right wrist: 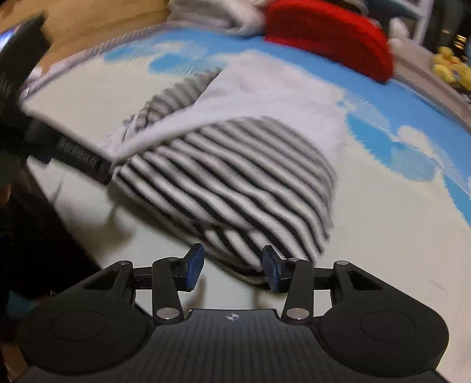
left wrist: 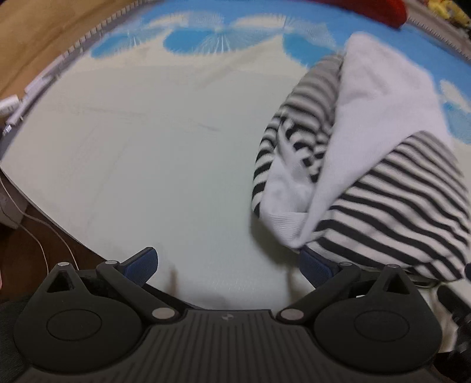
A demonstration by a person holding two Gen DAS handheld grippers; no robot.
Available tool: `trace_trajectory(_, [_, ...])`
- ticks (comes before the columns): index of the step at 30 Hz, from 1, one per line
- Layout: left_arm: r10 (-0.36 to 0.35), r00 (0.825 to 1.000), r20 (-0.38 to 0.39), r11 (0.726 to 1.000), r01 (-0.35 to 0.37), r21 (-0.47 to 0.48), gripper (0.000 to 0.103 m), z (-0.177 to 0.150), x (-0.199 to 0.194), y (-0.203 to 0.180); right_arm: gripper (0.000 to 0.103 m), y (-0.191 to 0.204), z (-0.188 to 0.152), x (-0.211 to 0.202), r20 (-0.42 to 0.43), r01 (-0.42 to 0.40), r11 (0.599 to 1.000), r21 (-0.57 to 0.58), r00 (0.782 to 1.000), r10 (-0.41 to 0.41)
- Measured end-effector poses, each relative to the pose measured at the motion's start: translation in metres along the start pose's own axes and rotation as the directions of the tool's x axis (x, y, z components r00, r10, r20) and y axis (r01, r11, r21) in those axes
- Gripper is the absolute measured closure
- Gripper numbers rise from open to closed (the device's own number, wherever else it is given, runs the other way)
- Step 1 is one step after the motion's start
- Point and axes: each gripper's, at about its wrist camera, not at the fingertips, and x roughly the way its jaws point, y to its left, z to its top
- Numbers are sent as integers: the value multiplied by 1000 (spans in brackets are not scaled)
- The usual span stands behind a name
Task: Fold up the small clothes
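A small black-and-white striped garment (left wrist: 382,200) lies bunched on the pale mat (left wrist: 147,147), with a plain white part (left wrist: 382,103) folded across it. My left gripper (left wrist: 228,263) stands wide open over bare mat. Its right finger (left wrist: 315,265) sits at the garment's white corner. In the right wrist view the garment (right wrist: 235,182) fills the middle. My right gripper (right wrist: 232,266) is open, and the striped hem reaches in between its blue pads without being pressed. One finger (right wrist: 79,160) of the left gripper shows at the garment's left edge.
A red cloth (right wrist: 332,38) and a grey-white pile (right wrist: 212,14) lie at the mat's far edge, with yellow toys (right wrist: 450,67) beyond. The mat has a blue cloud pattern (right wrist: 382,103). Wooden floor (left wrist: 35,35) and white cables (left wrist: 11,103) lie on the left.
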Motion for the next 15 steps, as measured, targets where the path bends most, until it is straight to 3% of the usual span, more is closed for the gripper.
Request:
trace_trajectory(1, [3,1000,20,1000,-3,6,1,-4,-11,0,51,-3,1,-14,35,-14,999,35,999,13])
trace_trajectory(4, [-11,999,51,1000,11,0,1,-11,-39,-2,23,-16,6,-40,91,-59,994,96,995,50])
trace_trajectory(5, [-18,998,60,1000,19,-12,1,-14,-47,-2,20,-18,6,-47,97,-67,993,98,994,57])
trace_trajectory(15, [-90,988,126,996,88,23,1,-24,-91,-21,15,-48,-8,-97,157,-26,988,154,988,1])
